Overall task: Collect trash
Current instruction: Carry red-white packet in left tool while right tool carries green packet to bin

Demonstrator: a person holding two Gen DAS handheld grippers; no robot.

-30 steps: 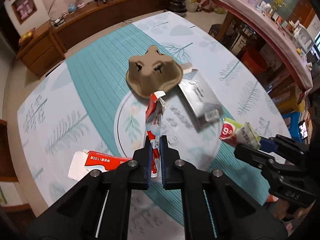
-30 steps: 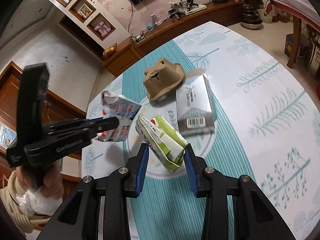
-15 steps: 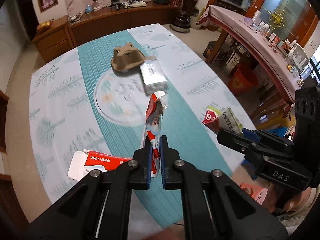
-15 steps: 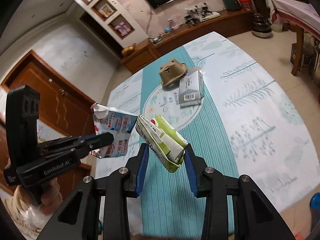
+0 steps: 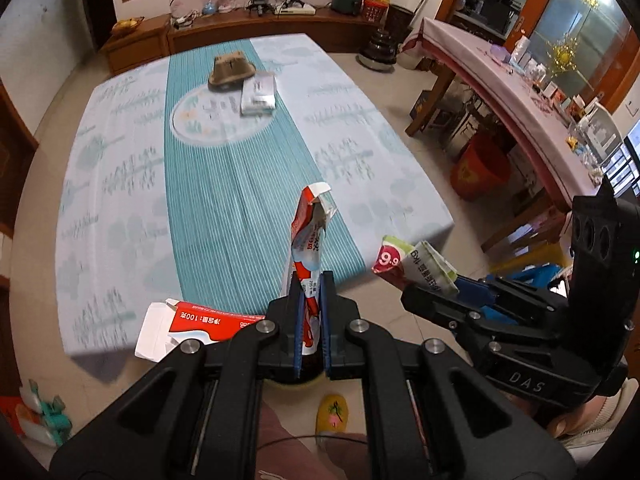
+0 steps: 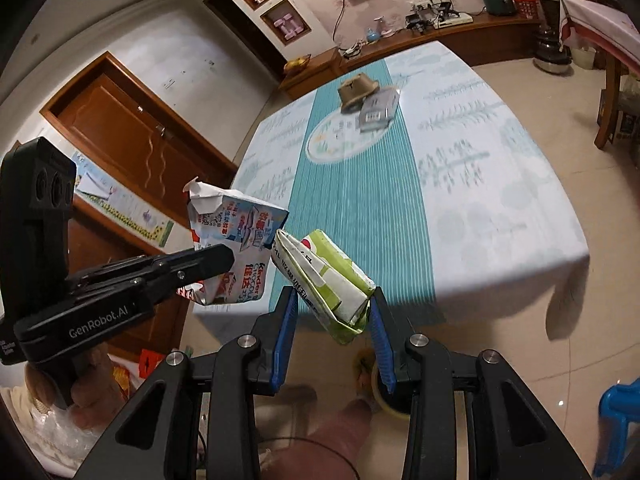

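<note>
Midway, left gripper (image 5: 311,312) clamped the flattened red carton (image 5: 308,240), right gripper (image 6: 334,320) the green carton (image 6: 328,276); brown tray (image 5: 231,72) and grey box (image 5: 259,98) remained at twelve o'clock.

A red bucket (image 5: 480,170) stands beside the pink-clothed side table (image 5: 500,80).

The lower end of the flattened red-and-white snack carton (image 5: 308,240) was hidden between the blue pads of the left gripper (image 5: 311,322). The teal-striped tablecloth's (image 5: 240,208) pattern was blurred. Print on the flat silver-grey box (image 5: 259,94) was too small to read. The yellow slipper (image 5: 331,414) was partly covered by the gripper's black frame.
</note>
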